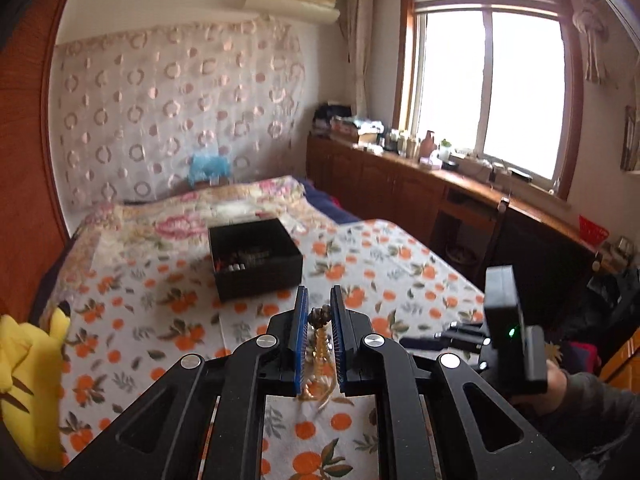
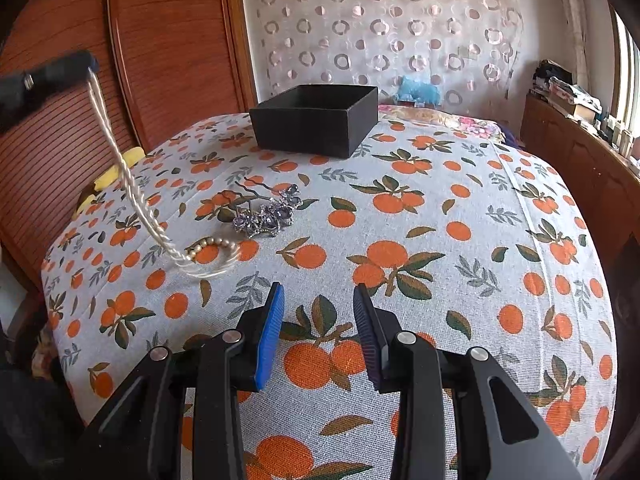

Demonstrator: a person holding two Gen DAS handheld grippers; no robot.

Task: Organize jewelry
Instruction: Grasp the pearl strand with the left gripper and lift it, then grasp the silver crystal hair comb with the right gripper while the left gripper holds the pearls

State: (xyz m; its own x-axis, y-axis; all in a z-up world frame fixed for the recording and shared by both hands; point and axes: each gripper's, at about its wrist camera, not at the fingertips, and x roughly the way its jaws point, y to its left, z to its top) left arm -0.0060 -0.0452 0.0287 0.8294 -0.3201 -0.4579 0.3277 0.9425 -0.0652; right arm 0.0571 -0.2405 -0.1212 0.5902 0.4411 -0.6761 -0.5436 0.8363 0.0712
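Observation:
My left gripper is shut on a cream twisted necklace and holds it above the orange-print bedspread. In the right wrist view the left gripper is at the upper left and the necklace hangs from it, its lower end coiled on the cloth. A pearl bracelet lies by that coil. A purple jewelled hair clip lies just beyond. The black box stands open further back on the bed, also in the right wrist view. My right gripper is open and empty above the cloth.
A yellow plush toy lies at the bed's left edge. A wooden wardrobe stands left of the bed. A wooden counter with clutter runs under the window on the right. A blue plush sits at the bed's head.

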